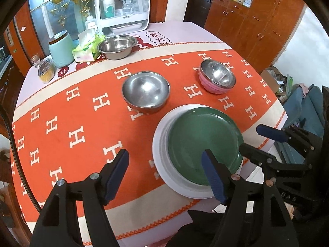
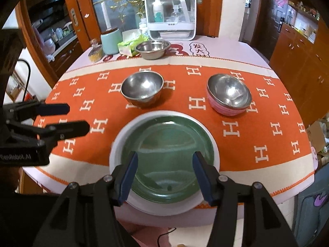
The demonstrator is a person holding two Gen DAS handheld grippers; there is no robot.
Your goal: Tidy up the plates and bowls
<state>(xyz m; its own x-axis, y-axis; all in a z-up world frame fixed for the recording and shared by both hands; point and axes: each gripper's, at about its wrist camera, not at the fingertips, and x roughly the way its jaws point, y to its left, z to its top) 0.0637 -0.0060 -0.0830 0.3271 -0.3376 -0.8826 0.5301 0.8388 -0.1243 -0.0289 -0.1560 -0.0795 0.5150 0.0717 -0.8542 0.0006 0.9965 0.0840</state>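
Observation:
A green plate (image 1: 203, 144) (image 2: 167, 158) lies stacked on a white plate (image 1: 162, 164) (image 2: 117, 150) near the table's front edge. A plain steel bowl (image 1: 146, 91) (image 2: 141, 88) stands behind it to the left. A steel bowl nested in a pink bowl (image 1: 217, 76) (image 2: 229, 94) stands behind to the right. My left gripper (image 1: 165, 173) is open and empty, above the plates' left side; it also shows in the right wrist view (image 2: 72, 117). My right gripper (image 2: 164, 175) is open and empty over the green plate's near part; it also shows in the left wrist view (image 1: 249, 139).
At the back stand a larger steel basin (image 1: 117, 46) (image 2: 153, 48), a tissue box (image 1: 86, 50), a mint canister (image 1: 60, 48), a glass jar (image 1: 45, 70) and a white storage box (image 1: 123, 8). Wooden cabinets (image 1: 257, 20) stand to the right.

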